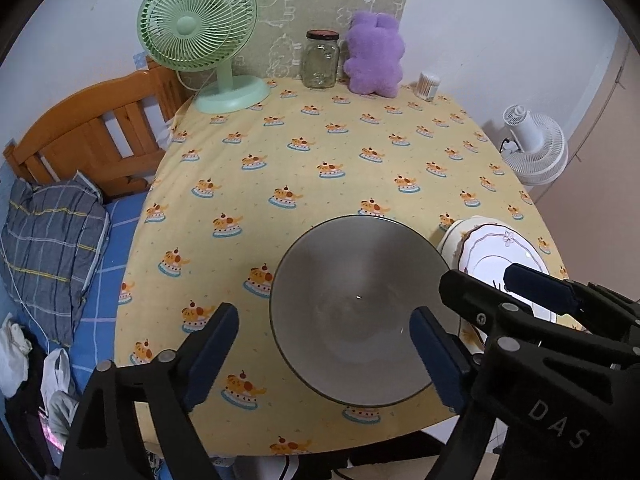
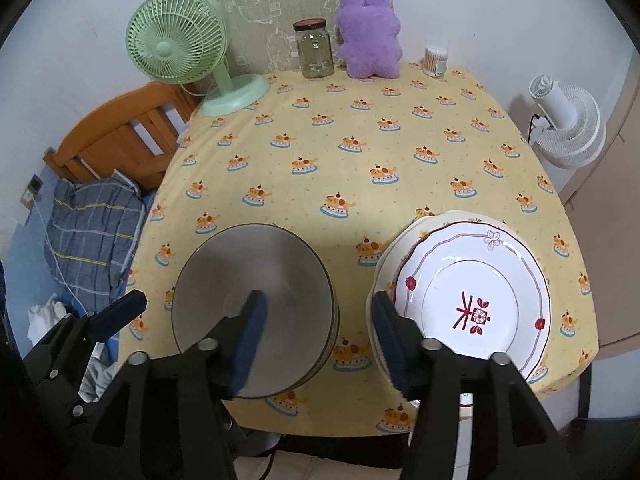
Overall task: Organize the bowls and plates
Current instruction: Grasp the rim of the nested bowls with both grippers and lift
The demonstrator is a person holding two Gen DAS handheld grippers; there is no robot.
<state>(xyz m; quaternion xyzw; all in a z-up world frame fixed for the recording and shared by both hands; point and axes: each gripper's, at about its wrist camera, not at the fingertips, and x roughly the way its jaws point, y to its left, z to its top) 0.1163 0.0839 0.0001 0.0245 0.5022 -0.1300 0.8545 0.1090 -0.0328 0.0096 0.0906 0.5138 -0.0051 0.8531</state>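
Setting: bedroom corner; bench under a yellow cloth printed with dogs on cakes, pushed against a white wall, wooden bed frame to one side.
Back row: green desk fan, glass jar with dark lid, purple plush toy, tub of cotton swabs; a white fan stands off the bench.
Bowls: grey bowls nested in a stack, near edge of bench, left of the plates and apart from them; several rims show at the stack's side.
Plates: white plates stacked at the near right corner, a red-trimmed flowered plate on top of a wider cream one.
Left tool: jaws apart, astride the bowl stack's rim, pads not pressing on it; nothing held.
Right tool: jaws apart, poised over the gap between bowls and plates, one pad close by the plates' edge; nothing held.
Step in hand: judged a release, with both piles set down and each kind grouped.
Next move: likely lifting both tools clear without nudging either pile; no loose dish shows.
Writing: white letters "DAS" on the right tool's body, seen from the left wrist; a red character-like mark with flower at the top plate's centre, not legible as a word; no label readable on jar or swab tub.
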